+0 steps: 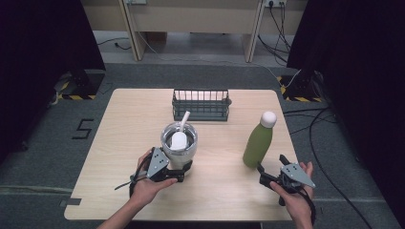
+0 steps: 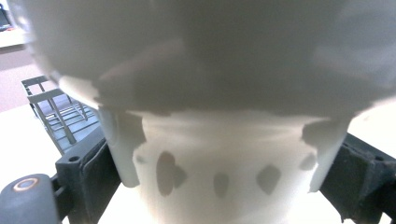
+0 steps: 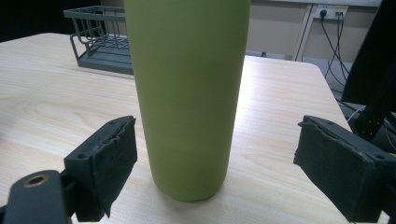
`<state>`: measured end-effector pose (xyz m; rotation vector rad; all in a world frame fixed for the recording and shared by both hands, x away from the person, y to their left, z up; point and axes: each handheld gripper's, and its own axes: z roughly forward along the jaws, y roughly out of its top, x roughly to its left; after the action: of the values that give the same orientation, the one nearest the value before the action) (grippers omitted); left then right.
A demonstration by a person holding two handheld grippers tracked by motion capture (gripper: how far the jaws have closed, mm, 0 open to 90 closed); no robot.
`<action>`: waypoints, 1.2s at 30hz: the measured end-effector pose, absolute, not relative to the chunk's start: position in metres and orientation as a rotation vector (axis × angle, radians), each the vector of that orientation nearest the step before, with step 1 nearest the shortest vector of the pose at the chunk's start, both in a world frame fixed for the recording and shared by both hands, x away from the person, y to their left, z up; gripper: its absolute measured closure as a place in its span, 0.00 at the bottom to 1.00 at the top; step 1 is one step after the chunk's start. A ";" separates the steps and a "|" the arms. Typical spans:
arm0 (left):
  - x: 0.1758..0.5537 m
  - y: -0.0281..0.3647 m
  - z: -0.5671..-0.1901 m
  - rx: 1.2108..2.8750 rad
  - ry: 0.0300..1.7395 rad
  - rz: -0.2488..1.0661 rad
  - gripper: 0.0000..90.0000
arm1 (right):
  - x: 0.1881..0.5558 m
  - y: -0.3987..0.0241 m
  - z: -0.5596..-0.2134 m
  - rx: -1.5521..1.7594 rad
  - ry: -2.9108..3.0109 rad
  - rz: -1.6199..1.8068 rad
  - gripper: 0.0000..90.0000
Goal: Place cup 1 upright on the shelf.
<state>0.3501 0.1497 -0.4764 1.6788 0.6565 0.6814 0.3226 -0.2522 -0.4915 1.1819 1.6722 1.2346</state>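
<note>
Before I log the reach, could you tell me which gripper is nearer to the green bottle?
Right. The right gripper sits just before the green bottle, jaws open around it; the left gripper clamps the tumbler.

Wood table (image 1: 143, 143): rack (image 1: 201, 104), green bottle (image 1: 258, 141) on it.

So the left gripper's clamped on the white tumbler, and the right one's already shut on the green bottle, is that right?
Not quite. The right gripper is open: in the right gripper view its pads stand clear of the green bottle. The left gripper does clamp the tumbler.

matt green bottle (image 3: 187, 93), pale wood table (image 1: 124, 157), perhaps steel tumbler (image 1: 179, 143)
</note>
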 end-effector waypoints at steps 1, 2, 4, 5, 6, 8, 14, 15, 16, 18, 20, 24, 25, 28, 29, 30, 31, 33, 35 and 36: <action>0.352 0.149 -0.476 1.678 0.659 0.682 0.11 | 0.323 -0.252 -0.492 1.181 1.672 1.235 0.14; 0.353 0.149 -0.475 1.678 0.660 0.683 0.11 | 0.323 -0.252 -0.492 1.180 1.673 1.236 0.14; 0.356 0.149 -0.473 1.673 0.669 0.685 0.11 | 0.322 -0.252 -0.492 1.182 1.672 1.235 0.14; 0.358 0.149 -0.473 1.672 0.671 0.687 0.11 | 0.322 -0.252 -0.492 1.182 1.672 1.235 0.14; 0.359 0.149 -0.472 1.669 0.675 0.689 0.11 | 0.322 -0.252 -0.492 1.183 1.672 1.236 0.14; 0.363 0.149 -0.470 1.668 0.679 0.697 0.11 | 0.322 -0.253 -0.492 1.183 1.670 1.235 0.14; 0.371 0.150 -0.465 1.667 0.689 0.711 0.11 | 0.322 -0.252 -0.491 1.176 1.672 1.237 0.14; 0.372 0.150 -0.464 1.666 0.691 0.714 0.11 | 0.322 -0.252 -0.491 1.176 1.672 1.238 0.14; 0.374 0.150 -0.463 1.664 0.694 0.716 0.11 | 0.322 -0.252 -0.491 1.177 1.672 1.240 0.14; 0.376 0.150 -0.461 1.660 0.697 0.719 0.11 | 0.322 -0.252 -0.491 1.175 1.670 1.243 0.14; 0.378 0.150 -0.459 1.659 0.697 0.725 0.11 | 0.322 -0.252 -0.491 1.176 1.668 1.244 0.14; 0.383 0.149 -0.455 1.657 0.696 0.730 0.11 | 0.322 -0.252 -0.490 1.176 1.668 1.243 0.14; 0.383 0.149 -0.455 1.657 0.696 0.730 0.11 | 0.322 -0.252 -0.490 1.176 1.668 1.243 0.14; 0.388 0.148 -0.453 1.653 0.701 0.731 0.11 | 0.322 -0.252 -0.490 1.176 1.669 1.245 0.14; 0.389 0.148 -0.452 1.650 0.704 0.731 0.11 | 0.322 -0.252 -0.490 1.175 1.669 1.245 0.14; 0.391 0.148 -0.451 1.655 0.703 0.734 0.11 | 0.322 -0.252 -0.490 1.175 1.667 1.246 0.14; 0.392 0.148 -0.451 1.654 0.703 0.736 0.11 | 0.322 -0.252 -0.490 1.175 1.669 1.246 0.15; 0.395 0.147 -0.449 1.656 0.702 0.739 0.11 | 0.322 -0.252 -0.490 1.178 1.669 1.250 0.15; 0.398 0.147 -0.448 1.654 0.702 0.740 0.11 | 0.322 -0.251 -0.490 1.178 1.670 1.249 0.15; 0.399 0.146 -0.447 1.650 0.703 0.744 0.11 | 0.322 -0.251 -0.490 1.175 1.668 1.248 0.15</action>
<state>0.3994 0.1464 -0.4472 1.6504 0.7031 0.7436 0.3217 -0.2513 -0.4898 1.1746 1.6684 1.2485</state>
